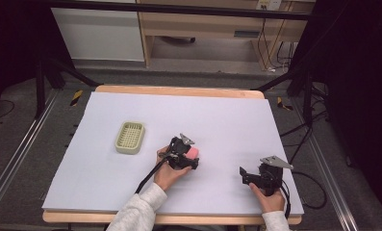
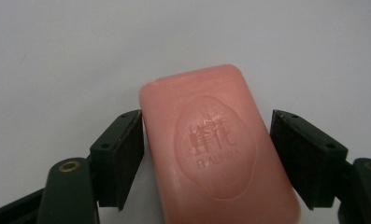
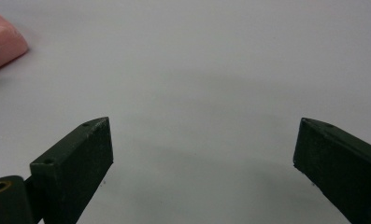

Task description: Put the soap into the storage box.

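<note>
- There is one pink soap bar (image 2: 219, 149) with rounded corners and a stamped oval mark on top. It lies flat on the white table cover (image 1: 227, 120), near the middle.
- There is one pale green plastic soap dish (image 1: 130, 137) with a grid floor. Nothing is in it. It sits well apart from the soap, off to the left.
- In the left gripper view, the soap's long side runs away from the camera, tipped a little to the left.
- The left gripper (image 2: 206, 135) has the soap between its jaws. One pad touches it; the other stands just beside it, so no grip.
- The right gripper (image 3: 204, 154) is spread wide over bare cover, holding nothing.
</note>
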